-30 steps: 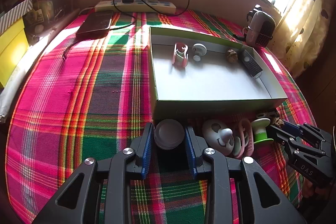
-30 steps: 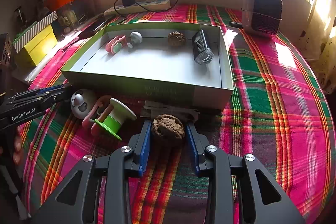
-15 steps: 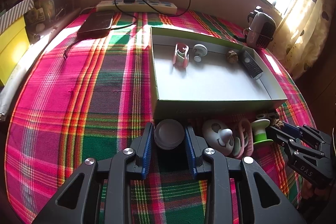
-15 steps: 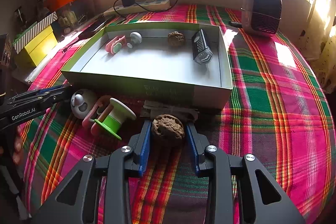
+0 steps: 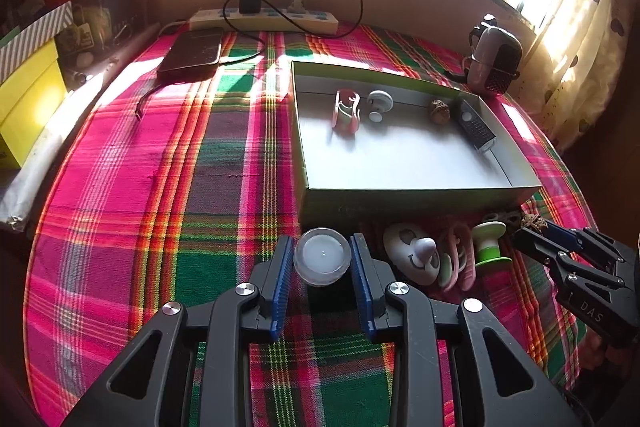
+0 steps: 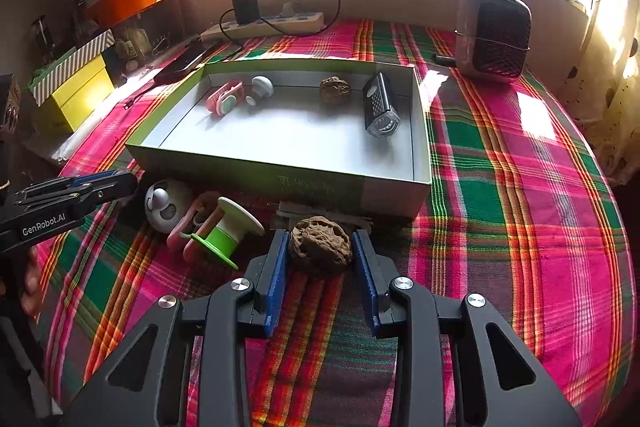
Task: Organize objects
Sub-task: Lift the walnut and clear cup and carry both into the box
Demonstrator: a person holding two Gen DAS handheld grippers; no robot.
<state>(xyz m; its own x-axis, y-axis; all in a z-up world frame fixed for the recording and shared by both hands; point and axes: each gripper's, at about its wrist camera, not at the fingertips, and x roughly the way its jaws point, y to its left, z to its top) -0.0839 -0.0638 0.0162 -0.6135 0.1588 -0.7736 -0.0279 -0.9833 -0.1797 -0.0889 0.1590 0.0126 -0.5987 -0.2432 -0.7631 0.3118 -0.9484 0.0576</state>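
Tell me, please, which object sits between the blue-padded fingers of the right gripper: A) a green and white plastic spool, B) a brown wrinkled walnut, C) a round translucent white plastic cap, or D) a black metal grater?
B: the right wrist view shows the brown wrinkled walnut pinched between the blue pads of the right gripper, just in front of the shallow green-edged cardboard box.

The left tongs (image 6: 120, 183), seen from the right wrist camera, carry the white words "GenRobot.AI" on the black side. The right tongs (image 5: 536, 227), seen from the left wrist camera, carry the letters "DAS" on the black body. The front wall of the green box (image 6: 312, 183) has some faint print, but it is too dim to read.
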